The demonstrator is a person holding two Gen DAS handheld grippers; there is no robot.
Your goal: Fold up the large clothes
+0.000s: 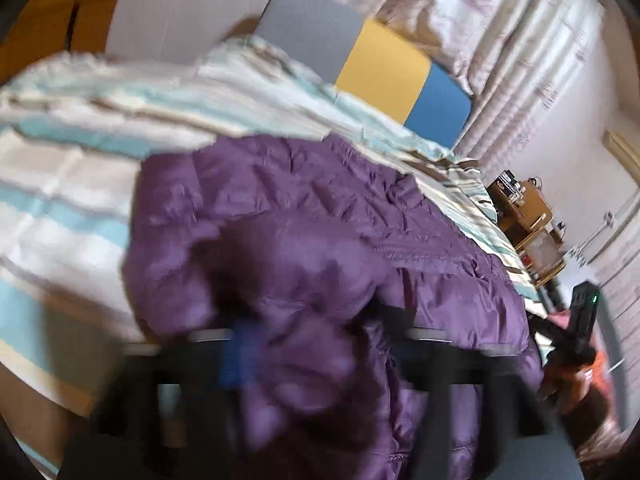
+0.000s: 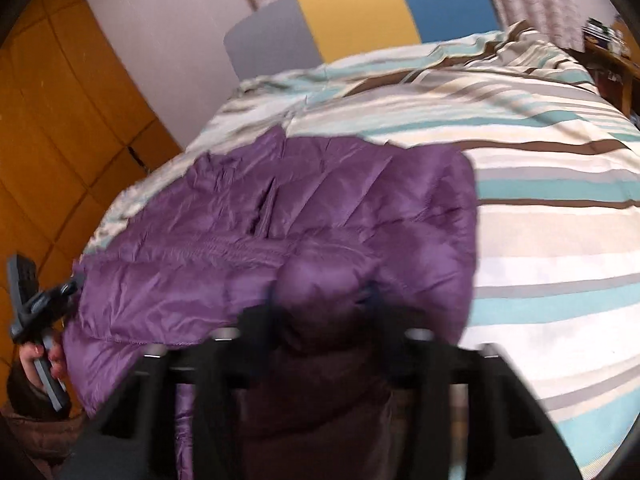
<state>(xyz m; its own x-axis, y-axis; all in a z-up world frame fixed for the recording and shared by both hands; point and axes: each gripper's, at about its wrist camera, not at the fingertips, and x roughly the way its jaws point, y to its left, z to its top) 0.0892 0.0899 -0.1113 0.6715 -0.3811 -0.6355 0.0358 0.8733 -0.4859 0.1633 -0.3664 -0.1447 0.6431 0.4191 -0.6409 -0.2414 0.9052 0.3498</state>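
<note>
A purple puffer jacket [image 1: 320,216] lies spread across the striped bedspread [image 1: 72,184]. In the left wrist view my left gripper [image 1: 316,320] is blurred at the jacket's near edge, with a bulge of purple fabric pinched between its fingers. In the right wrist view the same jacket [image 2: 248,240] reaches from centre to left, and my right gripper [image 2: 322,296] is shut on a bunched fold at its near right corner. Each view also shows the other gripper at the frame's edge, held by a hand: the right gripper [image 1: 580,328] and the left gripper [image 2: 36,308].
The bedspread [image 2: 552,240] stretches far to the right of the jacket. A grey, yellow and blue headboard [image 2: 352,16] stands at the far end, with patterned curtains [image 1: 500,40] behind it. A wooden wardrobe [image 2: 60,120] is left of the bed, a cluttered wooden side table [image 1: 524,208] right.
</note>
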